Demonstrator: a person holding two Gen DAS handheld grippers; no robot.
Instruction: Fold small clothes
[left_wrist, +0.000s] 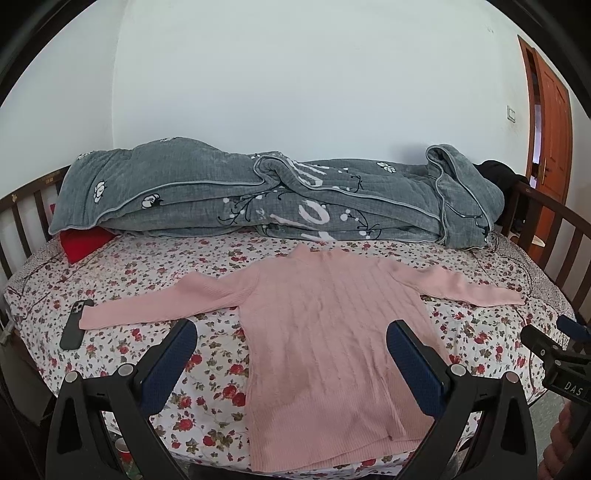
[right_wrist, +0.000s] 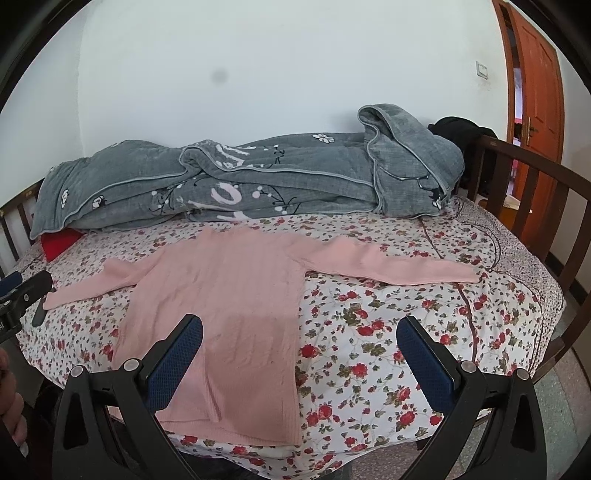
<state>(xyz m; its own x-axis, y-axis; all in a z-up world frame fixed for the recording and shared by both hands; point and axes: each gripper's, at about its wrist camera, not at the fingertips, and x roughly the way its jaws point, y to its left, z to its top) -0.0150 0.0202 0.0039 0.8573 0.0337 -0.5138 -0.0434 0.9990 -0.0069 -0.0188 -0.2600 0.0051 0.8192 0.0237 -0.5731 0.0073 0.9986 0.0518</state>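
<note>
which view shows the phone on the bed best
The left wrist view: the dark phone lies in full by the pink sweater's sleeve cuff. The right wrist view shows only a dark sliver beside the left claw.

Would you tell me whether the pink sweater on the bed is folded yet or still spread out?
Spread out. The pink sweater lies flat on the floral bedsheet, both sleeves stretched sideways, with no fold visible in either view.

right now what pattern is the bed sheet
White with small red flowers and green leaves on the bed sheet; clearest in right wrist view.
</note>
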